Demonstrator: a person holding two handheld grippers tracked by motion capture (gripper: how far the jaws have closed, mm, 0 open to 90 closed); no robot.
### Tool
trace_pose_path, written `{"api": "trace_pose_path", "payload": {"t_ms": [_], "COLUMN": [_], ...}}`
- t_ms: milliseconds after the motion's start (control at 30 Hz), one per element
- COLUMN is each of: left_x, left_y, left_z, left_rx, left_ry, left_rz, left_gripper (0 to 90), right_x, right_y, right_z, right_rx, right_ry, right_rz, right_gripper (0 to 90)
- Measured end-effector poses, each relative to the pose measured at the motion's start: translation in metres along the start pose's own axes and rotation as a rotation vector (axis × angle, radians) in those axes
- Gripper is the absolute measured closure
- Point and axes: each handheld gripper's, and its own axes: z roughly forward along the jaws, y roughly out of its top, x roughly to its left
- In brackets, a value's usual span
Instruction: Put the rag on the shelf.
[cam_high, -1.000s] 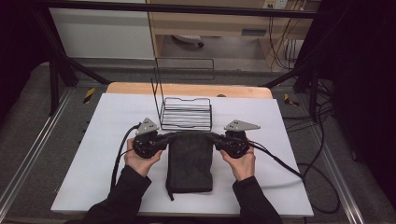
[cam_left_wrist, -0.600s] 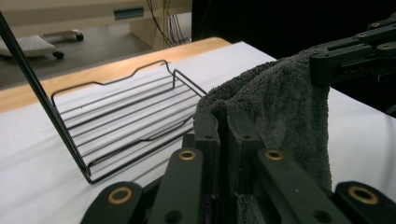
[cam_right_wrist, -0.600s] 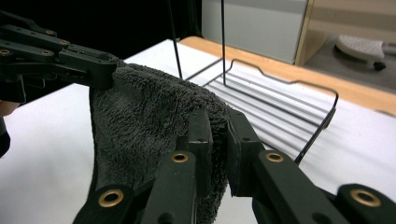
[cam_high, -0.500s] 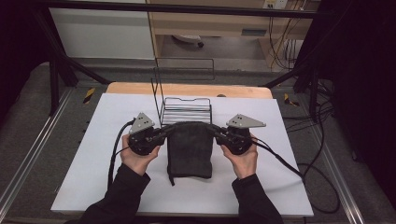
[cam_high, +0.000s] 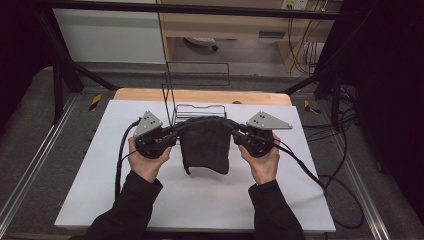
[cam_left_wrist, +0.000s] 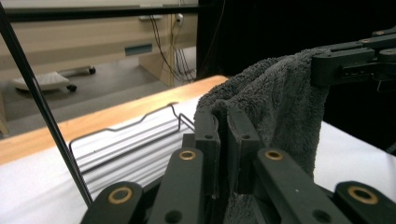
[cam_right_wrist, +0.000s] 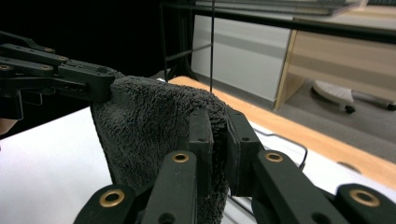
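Observation:
A dark grey folded towel (cam_high: 204, 144) hangs in the air above the white table top (cam_high: 100, 190), held by its two upper corners. My left gripper (cam_high: 179, 129) is shut on the towel's left corner, and its jaws pinch the cloth (cam_left_wrist: 261, 102) in the left gripper view. My right gripper (cam_high: 231, 127) is shut on the right corner, with the towel (cam_right_wrist: 149, 121) squeezed between its jaws in the right gripper view. Just behind the towel stands a black wire rack (cam_high: 200, 108) with a tall thin upright.
The white sheet covers a wooden table whose bare edge (cam_high: 200, 96) shows at the back. Black cables (cam_high: 320, 175) trail from both grippers over the table sides. Metal frame rails run along left and right.
Both grippers have lifted the towel off the table and carried it up and back toward the wire rack. The towel now hangs free instead of lying flat.

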Motion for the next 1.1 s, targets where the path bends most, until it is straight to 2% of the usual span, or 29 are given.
{"api": "trace_pose_path", "payload": {"t_ms": [400, 700, 1100], "left_x": [0.006, 0.013, 0.016], "left_y": [0.020, 0.037, 0.070], "left_z": [-0.005, -0.012, -0.019], "left_rx": [-0.081, -0.143, -0.229], "left_ry": [0.031, 0.058, 0.072], "left_rz": [-0.010, -0.007, -0.002], "left_gripper": [83.9, 83.9, 84.0], "right_x": [0.003, 0.009, 0.010], "right_y": [0.022, 0.041, 0.076], "right_z": [0.001, 0.003, 0.001], "right_rx": [-0.076, -0.128, -0.223], "right_ry": [-0.016, -0.034, -0.060], "right_rz": [-0.010, -0.038, -0.064], "right_gripper": [82.9, 82.9, 83.0]}}
